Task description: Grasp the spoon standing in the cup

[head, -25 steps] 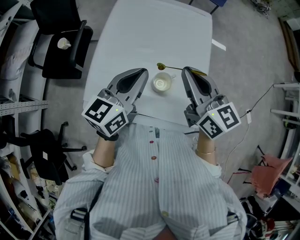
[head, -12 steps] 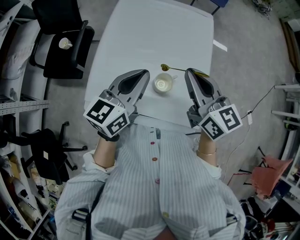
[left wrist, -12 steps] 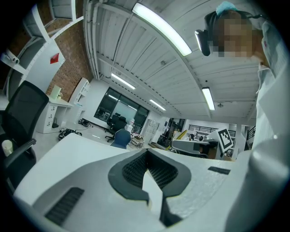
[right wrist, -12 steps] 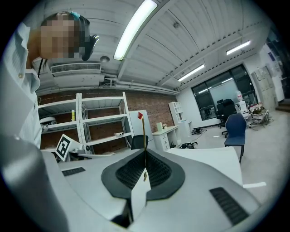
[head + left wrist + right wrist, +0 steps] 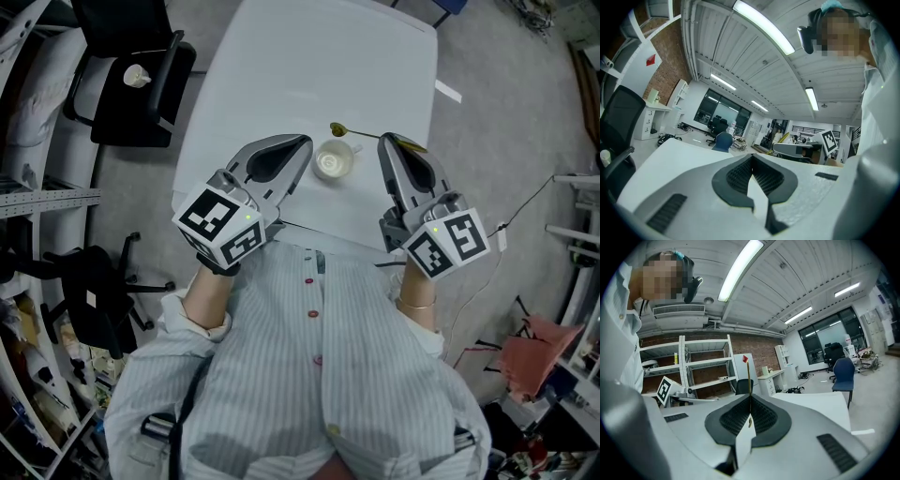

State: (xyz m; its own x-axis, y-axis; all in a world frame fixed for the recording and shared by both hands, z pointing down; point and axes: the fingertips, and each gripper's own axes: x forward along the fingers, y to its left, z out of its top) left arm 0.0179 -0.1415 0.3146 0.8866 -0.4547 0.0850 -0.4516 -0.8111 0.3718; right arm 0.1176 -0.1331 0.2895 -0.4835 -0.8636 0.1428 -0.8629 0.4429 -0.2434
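Right gripper view: right tongs (image 5: 750, 398) clamped on spoon (image 5: 749, 380) handle; left tongs (image 5: 751, 159) together, empty; cup (image 5: 333, 161) on desk (image 5: 309, 66) between them.

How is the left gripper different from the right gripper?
The right gripper is shut on the spoon; the left gripper is shut on nothing. The left gripper sits left of the cup, the right gripper right of it. Both have their jaws together.
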